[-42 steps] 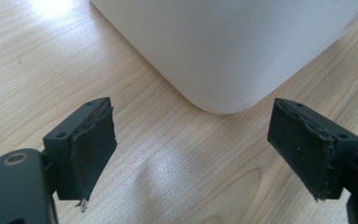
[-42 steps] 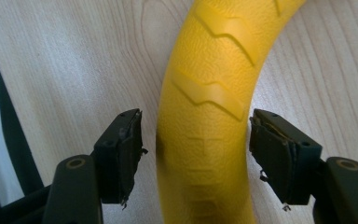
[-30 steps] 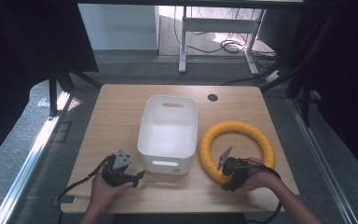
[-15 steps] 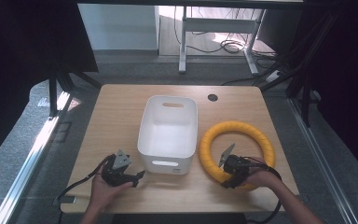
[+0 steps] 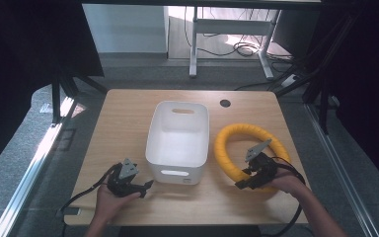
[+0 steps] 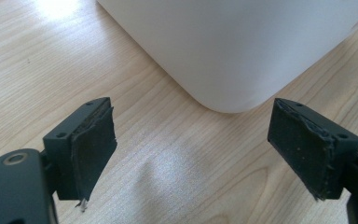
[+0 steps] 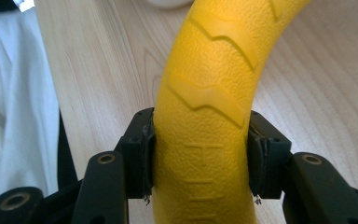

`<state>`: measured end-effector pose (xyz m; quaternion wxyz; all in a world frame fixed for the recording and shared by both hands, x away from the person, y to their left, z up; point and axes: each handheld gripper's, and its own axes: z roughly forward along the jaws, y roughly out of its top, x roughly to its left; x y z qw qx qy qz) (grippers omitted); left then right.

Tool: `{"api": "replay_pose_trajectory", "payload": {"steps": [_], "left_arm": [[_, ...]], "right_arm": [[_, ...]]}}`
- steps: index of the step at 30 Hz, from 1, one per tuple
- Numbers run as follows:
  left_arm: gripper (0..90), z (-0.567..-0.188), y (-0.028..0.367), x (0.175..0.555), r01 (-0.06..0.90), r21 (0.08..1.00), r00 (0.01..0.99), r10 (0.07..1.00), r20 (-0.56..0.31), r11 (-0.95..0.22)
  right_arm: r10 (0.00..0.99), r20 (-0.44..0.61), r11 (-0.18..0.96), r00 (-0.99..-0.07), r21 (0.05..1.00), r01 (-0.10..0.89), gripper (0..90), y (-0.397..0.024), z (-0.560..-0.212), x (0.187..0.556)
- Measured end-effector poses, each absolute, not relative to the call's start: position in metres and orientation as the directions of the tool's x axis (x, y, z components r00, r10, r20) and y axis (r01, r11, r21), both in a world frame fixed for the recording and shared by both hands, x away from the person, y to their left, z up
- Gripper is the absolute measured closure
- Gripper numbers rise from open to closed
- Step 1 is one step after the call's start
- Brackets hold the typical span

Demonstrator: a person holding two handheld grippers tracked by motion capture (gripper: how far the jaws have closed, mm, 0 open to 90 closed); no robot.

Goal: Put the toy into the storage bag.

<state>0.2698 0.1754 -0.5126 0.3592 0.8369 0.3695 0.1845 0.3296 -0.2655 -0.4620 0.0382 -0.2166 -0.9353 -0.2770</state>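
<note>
Two hand-held grippers flank a white rectangular plastic bin on a wooden table: the right gripper pinches the near arc of a yellow textured rubber ring lying right of the bin, apparently to lift it in, while the left gripper waits spread at the bin's near-left corner.

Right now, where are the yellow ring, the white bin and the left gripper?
yellow ring point(image 5: 225, 140): high view, left side of its curve.
white bin point(image 5: 152, 138): high view, left rim.
left gripper point(image 6: 191, 149): left gripper view, midway between its open fingertips.
</note>
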Motion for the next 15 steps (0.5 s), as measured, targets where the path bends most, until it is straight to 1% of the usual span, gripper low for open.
{"api": "replay_pose_trajectory", "payload": {"steps": [5, 12, 14, 15], "left_arm": [[15.1, -0.513, 0.175, 0.270, 0.487, 0.737, 0.659, 0.751, 0.043, -0.469], [15.1, -0.513, 0.175, 0.270, 0.485, 0.739, 0.659, 0.751, 0.044, -0.469], [15.1, -0.513, 0.175, 0.270, 0.484, 0.738, 0.659, 0.751, 0.045, -0.470], [15.1, -0.513, 0.175, 0.270, 0.484, 0.738, 0.659, 0.751, 0.045, -0.470]], "right_arm": [[0.380, 0.204, 0.726, -0.902, 0.539, 0.428, 50.9, -0.270, -0.458, 0.329], [0.400, 0.232, 0.655, -0.887, 0.604, 0.454, 50.9, -0.279, -0.447, 0.332], [0.406, 0.244, 0.614, -0.881, 0.641, 0.461, 50.9, -0.284, -0.442, 0.335], [0.406, 0.244, 0.614, -0.881, 0.641, 0.461, 50.9, -0.284, -0.442, 0.335]]}}
